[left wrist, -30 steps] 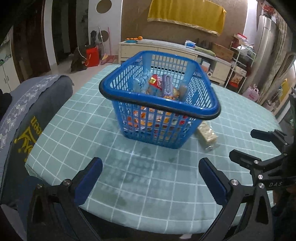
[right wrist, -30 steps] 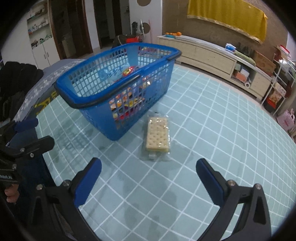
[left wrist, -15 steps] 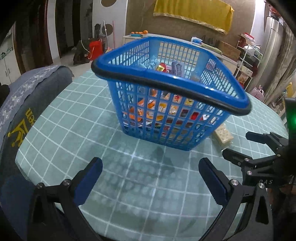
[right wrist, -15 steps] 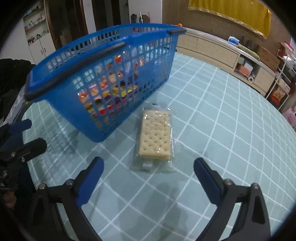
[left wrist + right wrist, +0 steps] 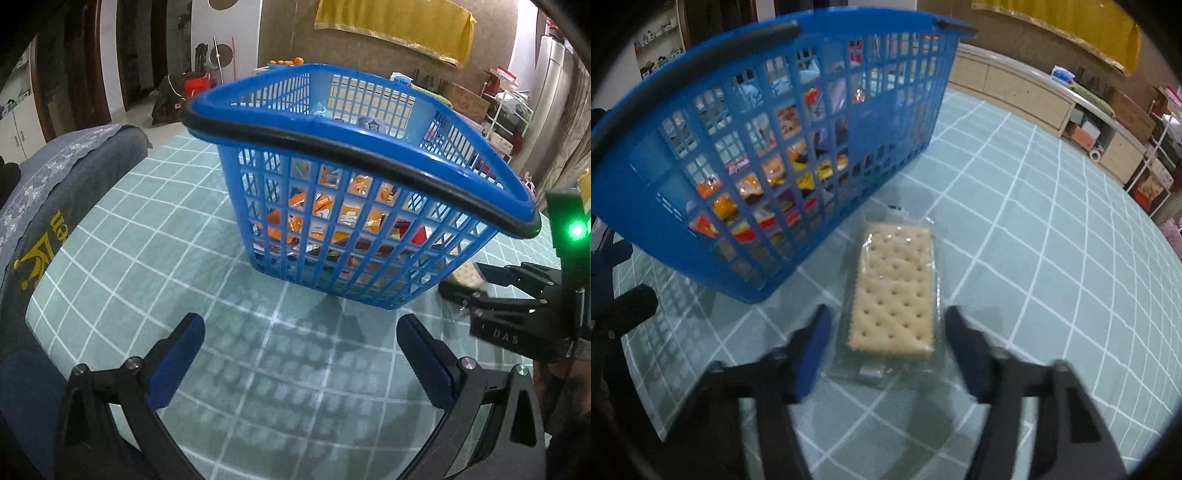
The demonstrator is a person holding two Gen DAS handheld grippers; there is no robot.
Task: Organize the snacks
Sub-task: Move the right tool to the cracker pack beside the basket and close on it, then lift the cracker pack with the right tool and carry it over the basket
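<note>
A blue plastic basket point(image 5: 332, 123) holding several snack packs stands on the teal checked tablecloth point(image 5: 155, 236). To its right lies a clear-wrapped cracker pack point(image 5: 894, 288), flat on the cloth. My right gripper point(image 5: 889, 314) straddles the near end of that pack. Its jaws are closing, and a small gap still shows on each side of the wrapper. In the left wrist view the right gripper point(image 5: 463, 283) reaches in at the basket's right corner, where a bit of the cracker pack point(image 5: 466, 274) shows. My left gripper point(image 5: 299, 332) hovers open and empty over the cloth in front of the basket point(image 5: 646, 155).
A grey cloth-covered seat back point(image 5: 55, 177) stands against the table's left edge. Bare tablecloth point(image 5: 1052, 258) stretches to the right of the cracker pack. A long sideboard point(image 5: 1015, 88) and cluttered shelves line the far wall.
Both grippers have come down and closer to the table. The right jaws have narrowed from wide open to either side of the cracker pack. The left jaws keep their width.
</note>
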